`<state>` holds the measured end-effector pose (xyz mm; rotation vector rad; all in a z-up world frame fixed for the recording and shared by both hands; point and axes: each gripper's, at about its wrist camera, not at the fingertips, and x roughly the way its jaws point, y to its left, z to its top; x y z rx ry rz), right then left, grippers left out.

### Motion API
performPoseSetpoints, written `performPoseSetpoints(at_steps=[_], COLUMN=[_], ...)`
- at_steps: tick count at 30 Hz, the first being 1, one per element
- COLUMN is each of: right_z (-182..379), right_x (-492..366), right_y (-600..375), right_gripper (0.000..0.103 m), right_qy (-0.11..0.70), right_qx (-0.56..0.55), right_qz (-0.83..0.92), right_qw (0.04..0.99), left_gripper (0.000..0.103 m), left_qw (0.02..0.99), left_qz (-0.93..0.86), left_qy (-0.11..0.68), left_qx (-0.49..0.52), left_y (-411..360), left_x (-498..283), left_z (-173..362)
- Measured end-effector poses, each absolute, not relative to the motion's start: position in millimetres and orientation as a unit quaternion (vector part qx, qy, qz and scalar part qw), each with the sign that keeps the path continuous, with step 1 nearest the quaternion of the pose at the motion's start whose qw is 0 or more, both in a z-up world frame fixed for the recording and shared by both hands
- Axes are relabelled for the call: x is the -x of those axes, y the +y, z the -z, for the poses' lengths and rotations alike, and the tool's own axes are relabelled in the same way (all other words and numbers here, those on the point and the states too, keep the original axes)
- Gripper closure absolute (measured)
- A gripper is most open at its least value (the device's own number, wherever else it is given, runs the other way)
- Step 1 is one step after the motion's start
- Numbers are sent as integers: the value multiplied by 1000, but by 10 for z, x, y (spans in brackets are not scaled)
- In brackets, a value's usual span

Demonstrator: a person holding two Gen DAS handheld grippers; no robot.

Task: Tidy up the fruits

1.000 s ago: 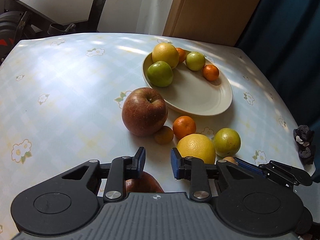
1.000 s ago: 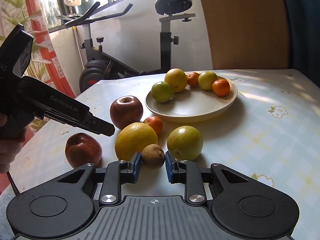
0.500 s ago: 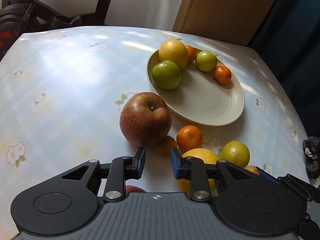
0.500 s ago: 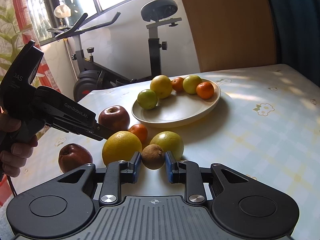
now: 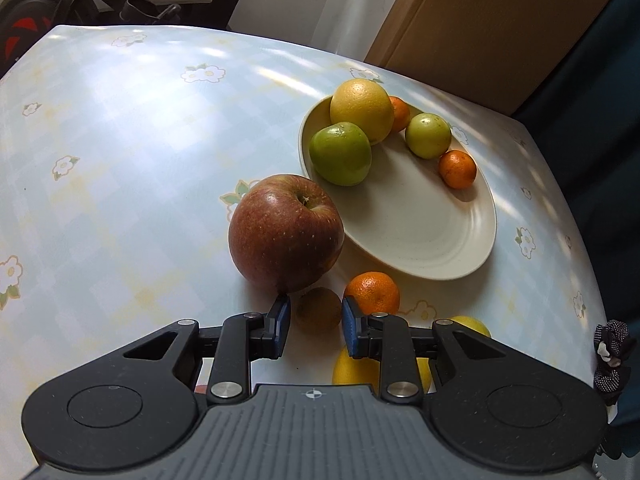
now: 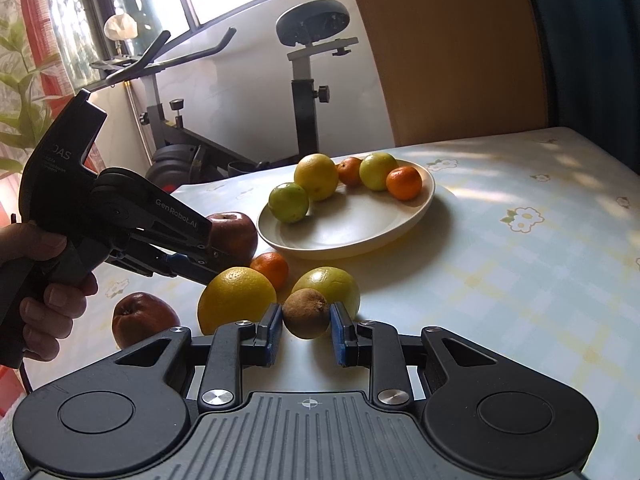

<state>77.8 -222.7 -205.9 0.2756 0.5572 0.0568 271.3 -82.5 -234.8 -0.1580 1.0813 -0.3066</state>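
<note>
The right tongs (image 6: 305,322) grip a fuzzy brown kiwi (image 6: 306,313) between blue pads, lifted just in front of a dimpled yellow citrus (image 6: 237,298). The left tongs (image 5: 314,320), lettered "GenRobot.AI", are clenched and empty above a second kiwi (image 5: 319,308) lying on the glossy flower-print worktop (image 5: 120,168), beside a speckled red apple (image 5: 286,234) that touches the smooth cream plate (image 5: 420,232).

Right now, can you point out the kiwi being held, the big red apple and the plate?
kiwi (image 6: 306,313), right wrist view, middle of its brown skin.
big red apple (image 5: 285,236), left wrist view, middle of its side.
plate (image 5: 420,232), left wrist view, bare inner surface.
</note>
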Motion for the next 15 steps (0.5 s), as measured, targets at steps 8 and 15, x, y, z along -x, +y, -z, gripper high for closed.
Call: performPoseSetpoints(at_steps=[8, 15], right_z=[2068, 2062], right_x=[-774, -774], right_y=[-2246, -2259], right_gripper=[79, 79], right_qy=[274, 273], right_qx=[-141, -143], right_qz=[-28, -25], right_qw=[951, 951], left_gripper=[75, 77], left_qw=[843, 850], left_qz=[145, 149], left_qy=[512, 502], left_qx=[79, 61], left_y=[-844, -811], left_x=[-2724, -2644], left_z=[2440, 2396])
